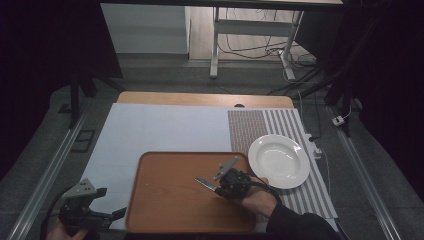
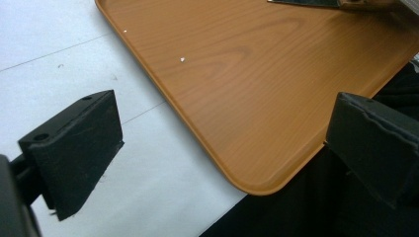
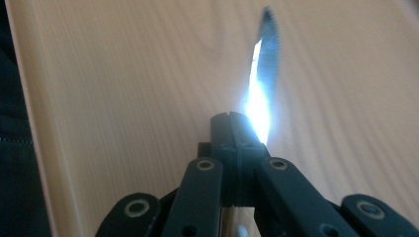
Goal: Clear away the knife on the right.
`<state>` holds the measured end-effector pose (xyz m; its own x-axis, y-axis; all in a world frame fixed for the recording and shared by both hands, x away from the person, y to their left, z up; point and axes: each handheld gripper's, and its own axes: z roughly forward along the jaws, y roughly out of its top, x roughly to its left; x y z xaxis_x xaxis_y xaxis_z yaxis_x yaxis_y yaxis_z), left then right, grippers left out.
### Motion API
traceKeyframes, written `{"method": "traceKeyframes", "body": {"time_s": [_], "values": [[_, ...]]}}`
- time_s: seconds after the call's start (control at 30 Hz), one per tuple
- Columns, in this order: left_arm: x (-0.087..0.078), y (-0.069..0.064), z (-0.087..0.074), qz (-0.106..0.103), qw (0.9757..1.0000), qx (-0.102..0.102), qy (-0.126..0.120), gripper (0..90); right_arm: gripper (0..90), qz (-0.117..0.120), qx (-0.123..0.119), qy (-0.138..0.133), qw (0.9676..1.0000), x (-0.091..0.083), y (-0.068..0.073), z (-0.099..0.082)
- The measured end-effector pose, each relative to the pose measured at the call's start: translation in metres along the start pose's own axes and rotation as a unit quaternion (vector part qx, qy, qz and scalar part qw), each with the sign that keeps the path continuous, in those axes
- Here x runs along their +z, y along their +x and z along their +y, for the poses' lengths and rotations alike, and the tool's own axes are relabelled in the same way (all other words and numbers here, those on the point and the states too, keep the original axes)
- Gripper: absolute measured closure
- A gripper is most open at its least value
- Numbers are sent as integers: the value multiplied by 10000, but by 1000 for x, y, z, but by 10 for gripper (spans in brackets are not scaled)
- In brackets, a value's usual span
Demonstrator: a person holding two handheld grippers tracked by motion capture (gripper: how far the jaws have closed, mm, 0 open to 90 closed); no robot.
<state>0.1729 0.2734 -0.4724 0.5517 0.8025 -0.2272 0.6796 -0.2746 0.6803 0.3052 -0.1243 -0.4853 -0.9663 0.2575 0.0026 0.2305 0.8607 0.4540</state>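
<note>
Knife (image 1: pixel 205 183): held over the wooden tray (image 1: pixel 165 205), blade projecting toward 9 o'clock from the right gripper (image 1: pixel 218 187) in the high view. In the right gripper view the serrated blade (image 3: pixel 262 84) runs up toward 12 o'clock from the closed fingers (image 3: pixel 232 136), with a strong glare on the steel. The fingers are clamped together on the knife's near end; the handle itself is hidden behind them. Whether the blade tip touches the tray surface cannot be told.

Right gripper: positioned over the tray's right half, toward 3 o'clock of its centre, with the person's hand and dark sleeve entering from 5 o'clock.

Left gripper (image 1: pixel 97 210): at 7 o'clock in the high view, just off the tray's near left corner, over the pale bench covering (image 1: pixel 150 130). Its fingers (image 2: pixel 79 148) stand wide apart with nothing between them; the tray's rounded corner (image 2: pixel 257 185) lies beyond them.

White plate (image 1: pixel 279 161): rests on the striped mat (image 1: pixel 260 127), just beside the tray's far right corner, at 2 o'clock from the right gripper. Empty.
</note>
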Motion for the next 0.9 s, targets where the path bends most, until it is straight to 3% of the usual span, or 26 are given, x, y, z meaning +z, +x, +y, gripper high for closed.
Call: {"method": "traceKeyframes", "body": {"time_s": [0.2,0.4,0.67,0.9], "values": [[0,0,0,-8,10000,6,6,10,898,141,-146,273,9994,16,1,0],[-1,0,0,-3,10000,23,4,10,897,97,24,246,9996,13,-9,-6],[-1,-1,0,-2,10000,43,-3,10,897,-192,211,320,9991,5,-18,-18],[-1,-1,0,-3,10000,53,-11,10,897,-298,595,397,9970,-6,-31,-35]]}}
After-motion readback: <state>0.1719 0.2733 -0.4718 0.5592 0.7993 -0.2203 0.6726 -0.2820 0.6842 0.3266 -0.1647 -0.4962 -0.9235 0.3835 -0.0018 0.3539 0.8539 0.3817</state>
